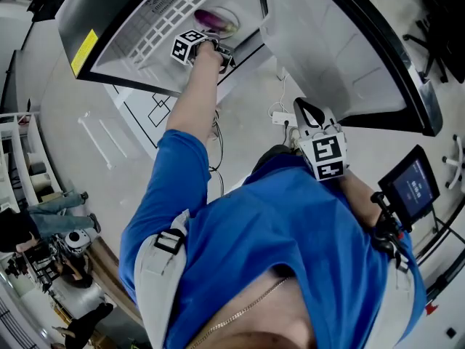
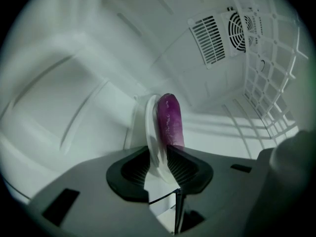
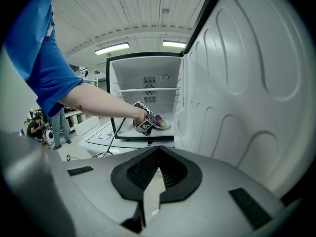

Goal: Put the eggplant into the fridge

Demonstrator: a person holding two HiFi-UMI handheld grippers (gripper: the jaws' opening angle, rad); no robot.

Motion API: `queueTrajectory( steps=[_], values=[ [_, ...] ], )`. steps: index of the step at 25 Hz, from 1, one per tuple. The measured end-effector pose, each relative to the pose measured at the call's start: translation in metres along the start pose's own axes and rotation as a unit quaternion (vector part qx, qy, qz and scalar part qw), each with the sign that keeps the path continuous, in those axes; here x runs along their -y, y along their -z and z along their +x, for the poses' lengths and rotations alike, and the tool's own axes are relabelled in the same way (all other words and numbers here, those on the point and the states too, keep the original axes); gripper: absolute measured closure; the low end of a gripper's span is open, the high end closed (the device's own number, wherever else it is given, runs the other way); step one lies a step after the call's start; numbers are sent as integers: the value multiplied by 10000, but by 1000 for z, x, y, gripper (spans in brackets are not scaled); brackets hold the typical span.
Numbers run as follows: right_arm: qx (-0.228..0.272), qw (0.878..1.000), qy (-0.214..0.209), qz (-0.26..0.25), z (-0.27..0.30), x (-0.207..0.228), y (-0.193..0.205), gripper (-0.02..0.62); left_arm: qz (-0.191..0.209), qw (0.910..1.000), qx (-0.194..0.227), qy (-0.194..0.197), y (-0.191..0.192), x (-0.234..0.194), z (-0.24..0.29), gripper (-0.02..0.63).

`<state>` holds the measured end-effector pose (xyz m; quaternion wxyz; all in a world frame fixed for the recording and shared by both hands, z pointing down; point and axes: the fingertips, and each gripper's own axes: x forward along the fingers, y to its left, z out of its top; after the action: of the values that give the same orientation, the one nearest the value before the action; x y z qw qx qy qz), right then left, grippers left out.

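Eggplant (image 2: 170,120) on its plate (image 2: 150,132), inside the fridge (image 2: 74,107)
Left tool (image 2: 160,149) slightly open, jaws loosely around the plate's rim; right tool (image 3: 157,154) shut and empty, outside by the open door (image 3: 247,83).

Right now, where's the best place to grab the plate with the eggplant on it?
Grip the plate by its near rim, coming from the open front of the fridge. The rim is thin and bare there. The eggplant covers the middle, and the fridge walls close off the other sides.
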<state>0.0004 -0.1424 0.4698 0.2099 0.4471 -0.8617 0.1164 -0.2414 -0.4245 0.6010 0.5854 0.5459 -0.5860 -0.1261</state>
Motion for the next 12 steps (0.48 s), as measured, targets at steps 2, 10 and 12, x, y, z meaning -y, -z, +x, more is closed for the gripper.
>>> queueTrajectory(
  steps=[2, 10, 12],
  values=[
    [14, 10000, -4, 12, 0, 0, 0, 594, 325, 9994, -72, -35, 1, 2, 1, 506],
    [72, 10000, -37, 50, 0, 1, -1, 594, 1466, 9880, -442, -191, 9, 5, -1, 505],
    [84, 9999, -40, 59, 0, 1, -1, 594, 1687, 9841, -519, -196, 10, 6, -2, 502]
  ],
)
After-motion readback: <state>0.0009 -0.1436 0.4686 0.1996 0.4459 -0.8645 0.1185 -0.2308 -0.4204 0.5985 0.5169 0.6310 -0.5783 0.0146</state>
